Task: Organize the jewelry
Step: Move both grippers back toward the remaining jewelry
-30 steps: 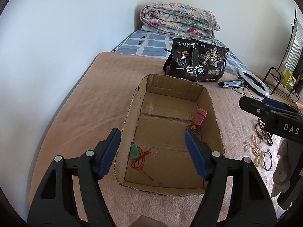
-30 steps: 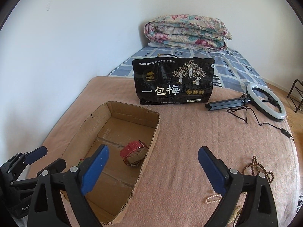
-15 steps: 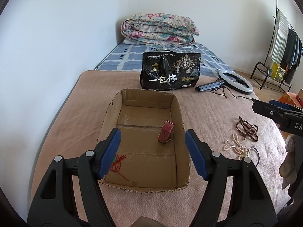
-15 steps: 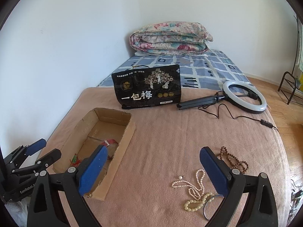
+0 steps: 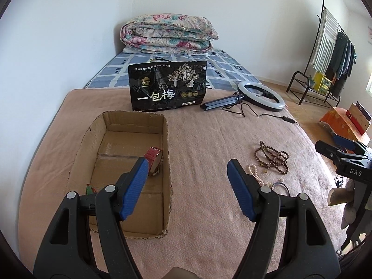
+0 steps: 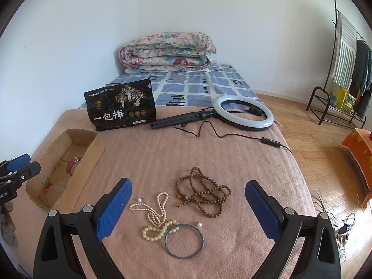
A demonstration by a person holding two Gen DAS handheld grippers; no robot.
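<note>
An open cardboard box [image 5: 166,148] lies on the pink blanket; it also shows in the right wrist view [image 6: 79,174]. Inside it are a red watch [image 5: 153,155] and a green pendant on red cord [image 6: 46,184]. Right of the box lie brown wooden beads [image 6: 204,193], a white pearl necklace [image 6: 155,205], a cream bead bracelet [image 6: 158,229] and a thin blue bangle [image 6: 184,241]. My right gripper [image 6: 187,211] is open and empty, hovering over this jewelry. My left gripper [image 5: 189,190] is open and empty, above the blanket just right of the box.
A black snack bag [image 5: 168,86] stands behind the box. A ring light on a folded tripod [image 6: 241,114] lies with its cable at the back right. A folded floral quilt [image 6: 167,52] sits on the bed. A clothes rack [image 6: 344,69] stands at the far right.
Both grippers have swung right, away from the box. The right gripper now sits over the loose jewelry; the left now points past the box's right wall. Both stayed open.
</note>
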